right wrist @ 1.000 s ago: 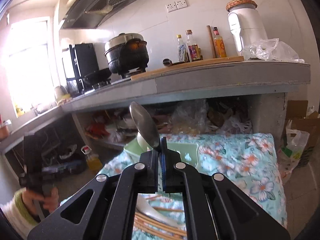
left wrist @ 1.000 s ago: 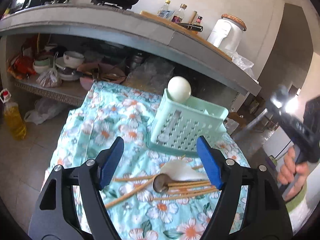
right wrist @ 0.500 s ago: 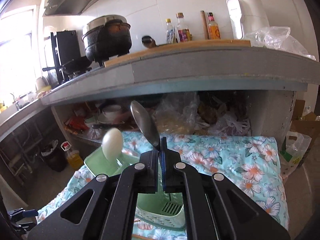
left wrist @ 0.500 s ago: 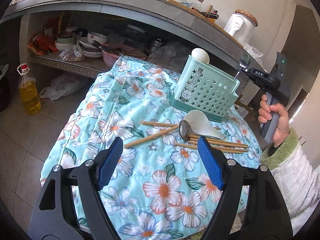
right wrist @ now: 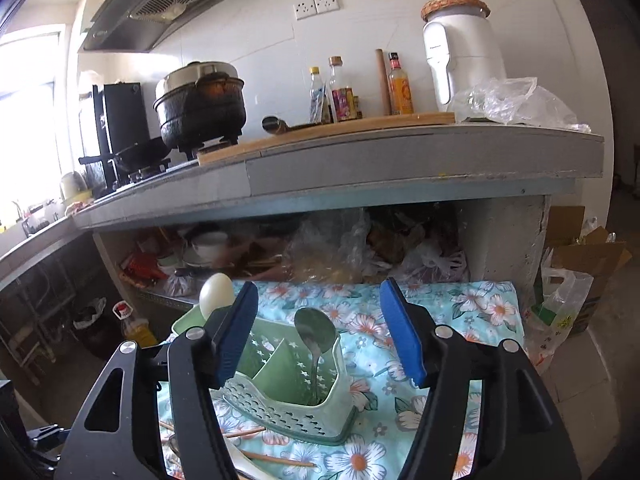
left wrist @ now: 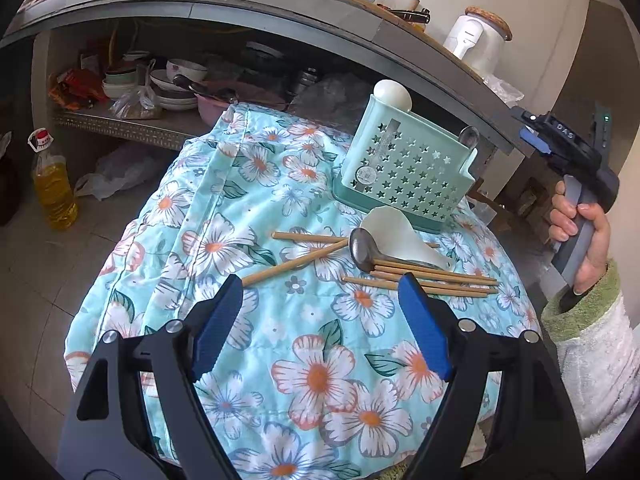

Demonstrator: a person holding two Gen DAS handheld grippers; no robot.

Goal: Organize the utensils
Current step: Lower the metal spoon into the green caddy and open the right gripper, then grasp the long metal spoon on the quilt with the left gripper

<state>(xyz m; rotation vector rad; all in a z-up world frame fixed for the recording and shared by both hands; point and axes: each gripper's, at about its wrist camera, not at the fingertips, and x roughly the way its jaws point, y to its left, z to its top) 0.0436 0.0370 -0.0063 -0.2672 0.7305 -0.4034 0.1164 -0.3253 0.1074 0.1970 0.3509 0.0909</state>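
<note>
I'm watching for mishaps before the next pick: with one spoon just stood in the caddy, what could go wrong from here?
1. The metal spoon leans in the end compartment of the green utensil caddy. The right tongs hang open right above it and could knock it.
2. The second metal spoon lies across the chopsticks and the white ceramic spoon, so a grab by the open left tongs may drag the neighbours.

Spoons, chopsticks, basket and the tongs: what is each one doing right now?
Left tongs: open, empty.
Right tongs: open, empty.
Metal spoon in the basket: upright, bowl up.
Basket: upright on cloth.
Chopsticks: lying loose.
White spoon: lying flat.
Second metal spoon: lying on chopsticks.
</note>
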